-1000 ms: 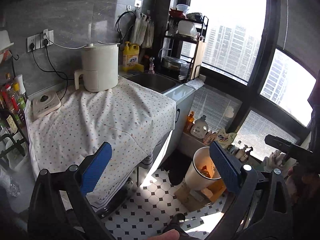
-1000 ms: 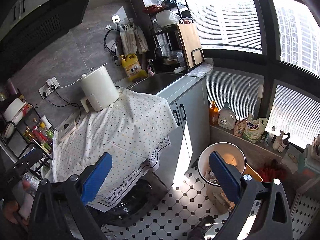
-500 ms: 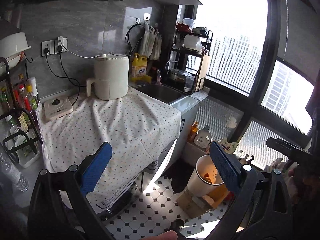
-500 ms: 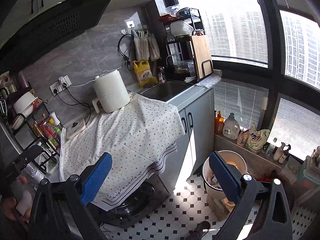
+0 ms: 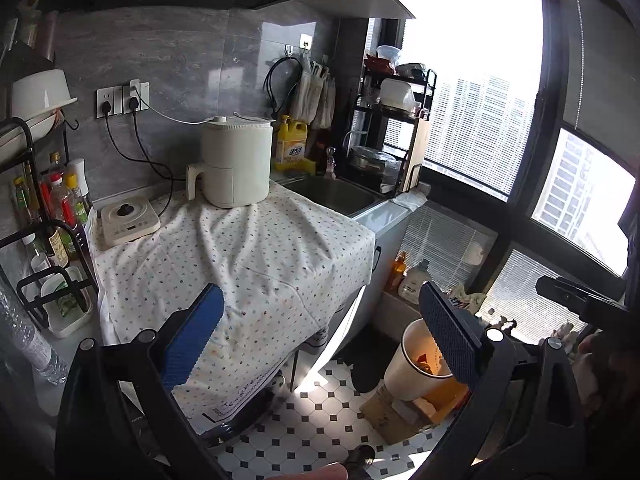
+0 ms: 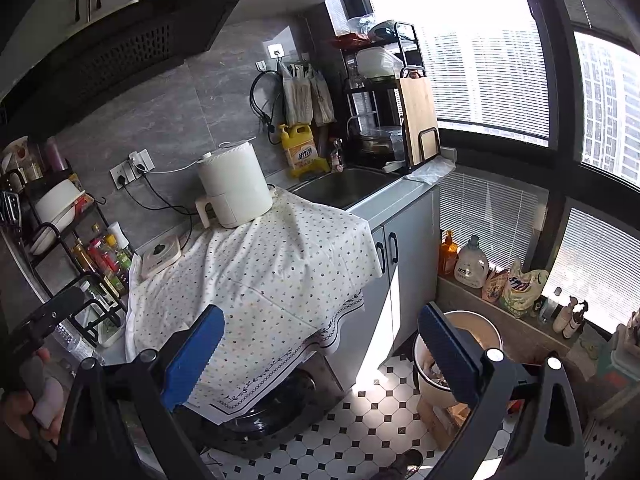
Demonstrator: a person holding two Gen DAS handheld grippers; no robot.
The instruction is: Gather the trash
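My left gripper (image 5: 322, 330) is open and empty, held in the air over the front edge of the cloth-covered counter (image 5: 240, 252). My right gripper (image 6: 320, 344) is open and empty too, in front of the same counter (image 6: 272, 264). A white trash bin (image 5: 408, 364) with orange and other scraps inside stands on the tiled floor at the lower right; in the right wrist view the bin (image 6: 480, 320) is partly hidden by my right finger. No loose trash shows on the spotted cloth.
A white air fryer (image 5: 234, 164), a small white cooker (image 5: 128, 220), a sink (image 5: 336, 194), a yellow detergent jug (image 5: 292, 148) and a dish rack (image 5: 392, 136) line the counter. A bottle rack (image 5: 48, 216) stands left. Detergent bottles (image 6: 472, 260) sit on the window ledge.
Both grippers have risen and drawn back, so the counter and bin sit lower and smaller in view and more of the hood and wall shows. Both stay open.
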